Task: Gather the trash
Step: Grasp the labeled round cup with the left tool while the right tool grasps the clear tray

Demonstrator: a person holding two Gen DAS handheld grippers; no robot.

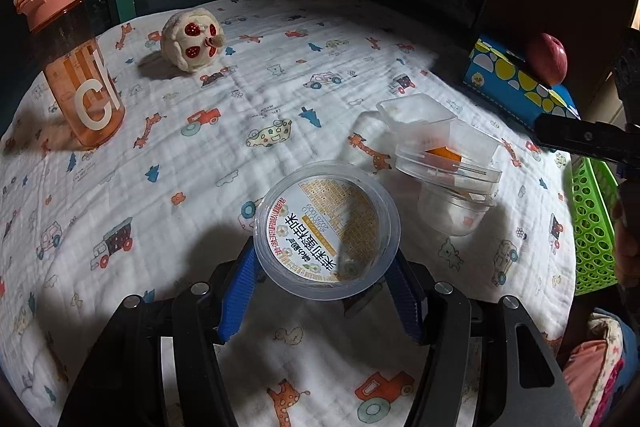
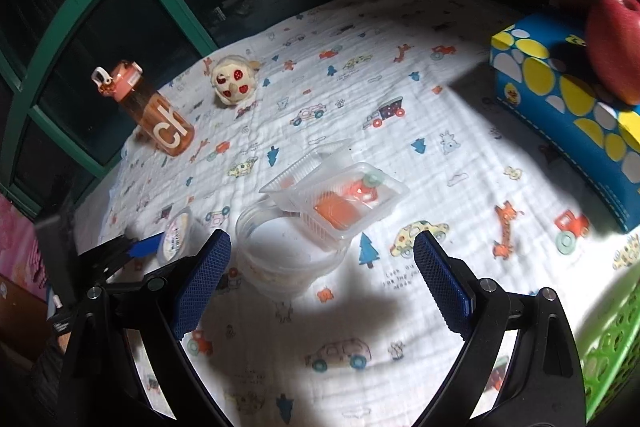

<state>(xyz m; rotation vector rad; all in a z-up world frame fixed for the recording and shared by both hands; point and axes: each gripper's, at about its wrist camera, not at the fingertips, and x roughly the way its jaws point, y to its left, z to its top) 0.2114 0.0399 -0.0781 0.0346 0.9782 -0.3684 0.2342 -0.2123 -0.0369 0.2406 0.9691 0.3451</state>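
Left wrist view shows the cloth-covered tabletop (image 1: 168, 163), the green basket (image 1: 592, 223) at its right edge, the left tool (image 1: 326, 289) gripping a labelled round lid (image 1: 326, 229), the right tool (image 2: 322, 277) spread empty before stacked clear containers (image 2: 320, 211); I judge binning comes next.

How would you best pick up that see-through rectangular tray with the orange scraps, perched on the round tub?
Probably by the clear rectangular plastic tray's long walls, coming down from above with the open right fingers either side. It lies tilted on the clear round tub, so the thin rim looks floppy and the walls give flatter faces.
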